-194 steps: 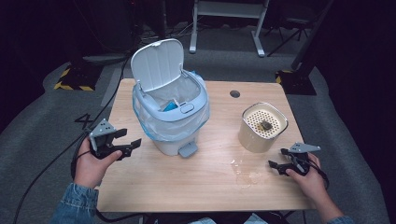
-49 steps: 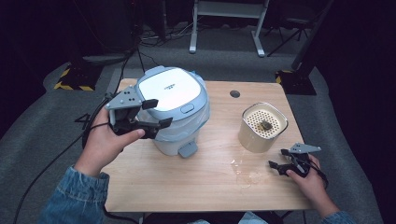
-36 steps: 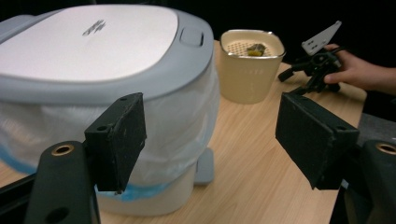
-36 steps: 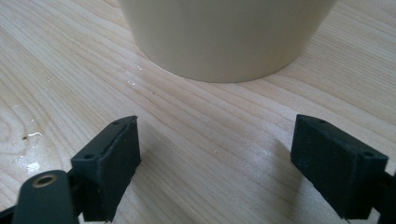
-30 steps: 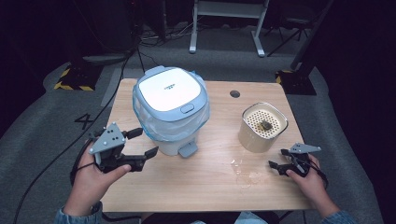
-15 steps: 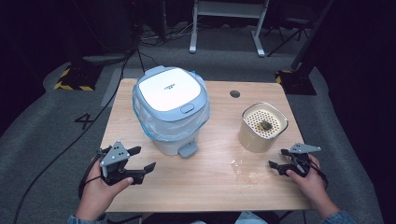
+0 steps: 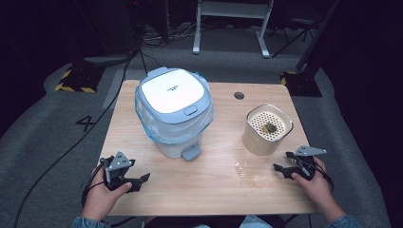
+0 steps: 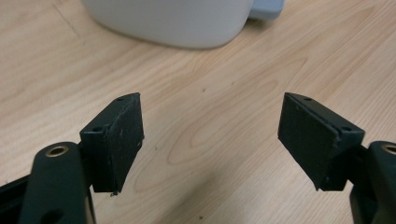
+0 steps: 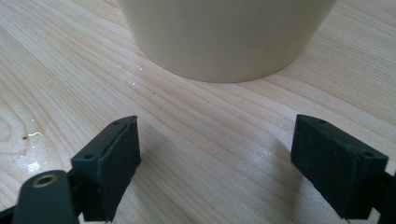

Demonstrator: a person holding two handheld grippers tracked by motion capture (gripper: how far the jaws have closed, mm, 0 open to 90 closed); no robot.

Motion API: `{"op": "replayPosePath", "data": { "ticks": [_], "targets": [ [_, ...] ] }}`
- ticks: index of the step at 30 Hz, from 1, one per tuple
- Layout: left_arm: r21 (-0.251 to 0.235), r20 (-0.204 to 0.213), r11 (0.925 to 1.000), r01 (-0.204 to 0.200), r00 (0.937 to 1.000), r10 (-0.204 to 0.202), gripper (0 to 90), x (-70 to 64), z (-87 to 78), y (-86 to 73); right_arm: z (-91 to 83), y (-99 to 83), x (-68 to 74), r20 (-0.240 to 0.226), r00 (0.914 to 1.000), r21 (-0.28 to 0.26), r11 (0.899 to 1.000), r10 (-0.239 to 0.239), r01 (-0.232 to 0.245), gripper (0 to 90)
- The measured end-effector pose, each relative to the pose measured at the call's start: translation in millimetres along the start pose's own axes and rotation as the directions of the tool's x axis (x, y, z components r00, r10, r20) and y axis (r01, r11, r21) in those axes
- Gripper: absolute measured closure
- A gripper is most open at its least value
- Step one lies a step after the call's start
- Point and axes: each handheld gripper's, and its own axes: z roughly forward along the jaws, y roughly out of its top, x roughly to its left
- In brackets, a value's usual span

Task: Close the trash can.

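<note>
The pedal bin point(image 7: 173, 114) is seen lidded at centre frame; both grippers, left gripper point(image 7: 135, 180) and right gripper point(image 7: 281, 168), are held released, so the work is judged finished.

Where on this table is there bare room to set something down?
Bare wood runs along the near edge between the left gripper and the wet smear, in front of the pedal bin. The far right corner around the cable hole is free. It is tighter between the beige perforated container and the right gripper.
</note>
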Motion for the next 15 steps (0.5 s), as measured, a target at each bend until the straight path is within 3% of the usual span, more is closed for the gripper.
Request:
{"op": "replayPosePath", "data": {
  "ticks": [5,15],
  "targets": [
    [0.036,0.001,0.9993,0.01,1.0,-0.01,22.6,3.9,8.1,-9.7,0.0,0.0,0.0,0.0,1.0,0.0,1.0,0.001,-0.001,15.9],
    [0.128,0.005,0.9917,-0.014,0.9999,0.014,21.7,4.5,20.2,-17.3,0.0,0.0,0.0,0.0,1.0,0.0,1.0,0.0,0.0,15.9]
  ]
}}
